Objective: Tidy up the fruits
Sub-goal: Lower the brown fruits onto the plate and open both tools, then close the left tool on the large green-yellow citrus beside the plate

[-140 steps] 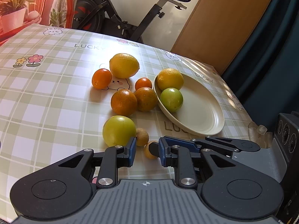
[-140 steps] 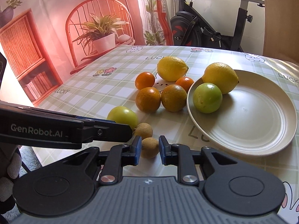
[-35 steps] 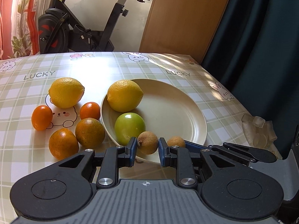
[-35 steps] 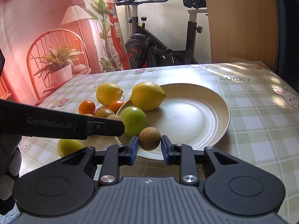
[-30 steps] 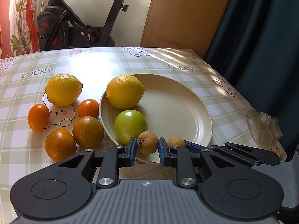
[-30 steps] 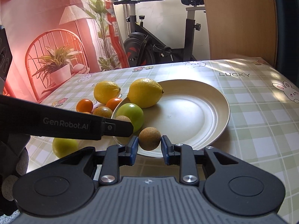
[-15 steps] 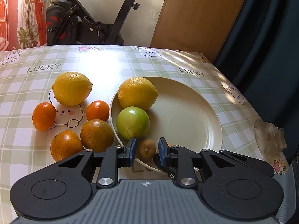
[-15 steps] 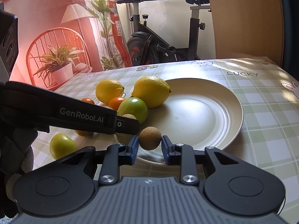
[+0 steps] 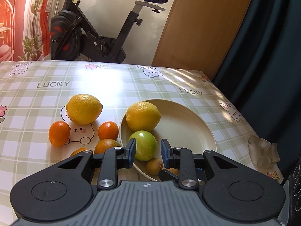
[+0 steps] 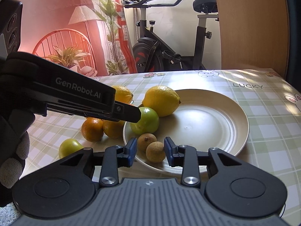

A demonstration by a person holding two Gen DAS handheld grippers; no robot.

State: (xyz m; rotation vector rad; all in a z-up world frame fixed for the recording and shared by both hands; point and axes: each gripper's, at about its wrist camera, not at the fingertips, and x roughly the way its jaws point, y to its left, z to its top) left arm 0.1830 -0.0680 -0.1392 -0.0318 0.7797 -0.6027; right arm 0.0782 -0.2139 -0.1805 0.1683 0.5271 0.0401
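Note:
A cream plate (image 9: 190,130) (image 10: 207,120) holds a lemon (image 9: 143,116) (image 10: 161,101), a green fruit (image 9: 143,145) (image 10: 145,120) and two small brown fruits (image 10: 147,141) (image 10: 155,152) near its front rim; one of them shows in the left wrist view (image 9: 154,166). My left gripper (image 9: 148,153) is open and empty, raised above the plate's front edge. My right gripper (image 10: 150,152) is open, its jaws standing apart on either side of the brown fruits.
On the checked tablecloth left of the plate lie a second lemon (image 9: 83,108), several small oranges (image 9: 59,133) (image 10: 92,129) and another green fruit (image 10: 69,147). A crumpled plastic piece (image 9: 263,152) lies at the right table edge. An exercise bike (image 9: 90,35) stands behind.
Both grippers opened and let go of their small brown fruits, which now lie on the plate. The left gripper lifted and drew back.

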